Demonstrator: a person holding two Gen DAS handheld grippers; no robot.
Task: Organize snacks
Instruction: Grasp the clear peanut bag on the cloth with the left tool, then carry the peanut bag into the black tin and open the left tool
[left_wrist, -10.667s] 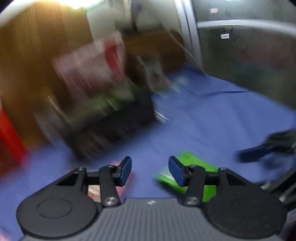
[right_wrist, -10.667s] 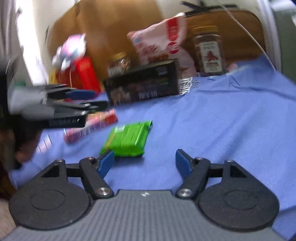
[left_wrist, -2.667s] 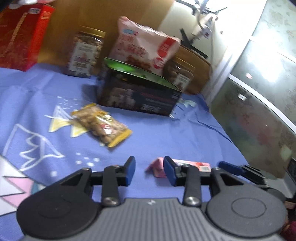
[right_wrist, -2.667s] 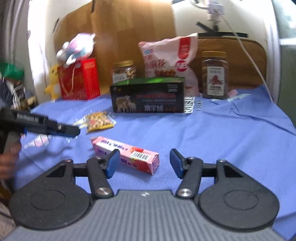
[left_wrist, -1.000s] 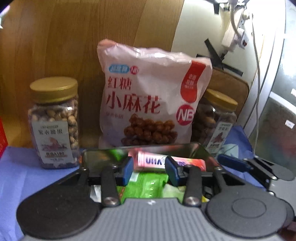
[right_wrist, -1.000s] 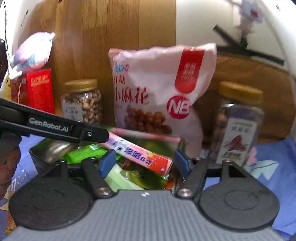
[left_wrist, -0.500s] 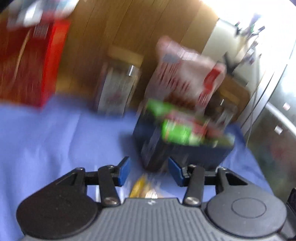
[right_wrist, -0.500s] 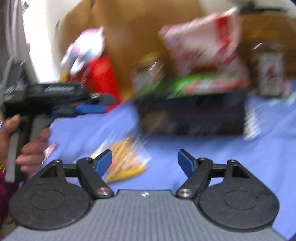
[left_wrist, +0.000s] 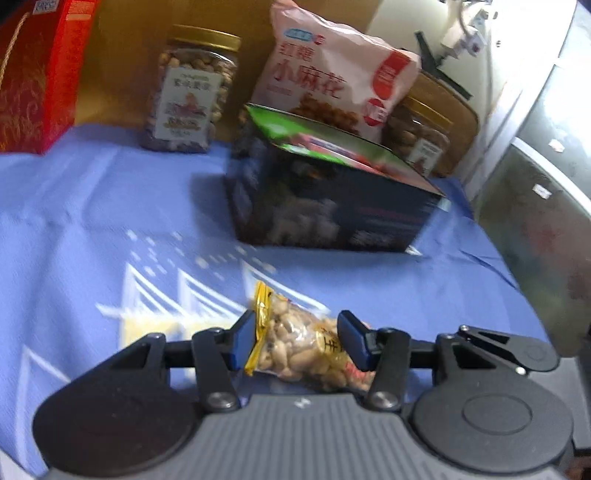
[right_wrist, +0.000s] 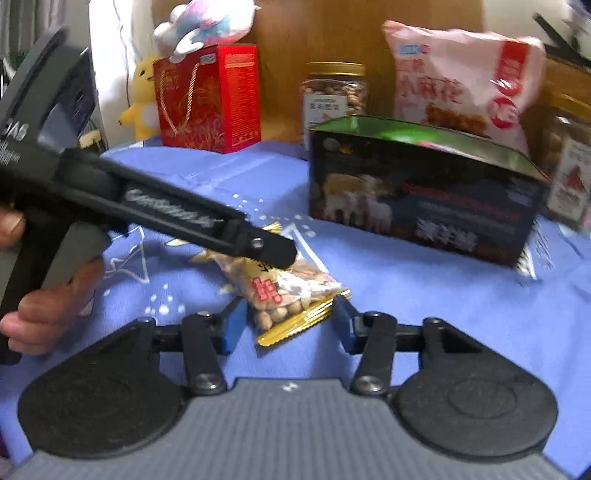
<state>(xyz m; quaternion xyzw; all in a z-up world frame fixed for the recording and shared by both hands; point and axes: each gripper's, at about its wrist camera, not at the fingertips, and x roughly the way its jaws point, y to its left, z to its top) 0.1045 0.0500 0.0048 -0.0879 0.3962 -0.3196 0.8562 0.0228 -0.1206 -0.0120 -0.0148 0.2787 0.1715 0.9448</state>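
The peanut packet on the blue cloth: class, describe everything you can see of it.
The peanut packet is a small clear plastic bag with crimped gold ends and red print, filled with pale shelled nuts. It lies flat on the blue cloth, in front of the dark box. The left gripper straddles one end with its fingers open; the right gripper frames the other end, also open. Neither grips it yet.

1. dim indoor light; daylight glare top right in the left wrist view, washing out the wall.
2. motion blur smears the dark box (left_wrist: 332, 206) and the blue cloth (left_wrist: 92, 229) print.
3. fisheye bending at the edges, dark corners.
4. right wrist view: snack bag (right_wrist: 461, 77) soft and blurred.
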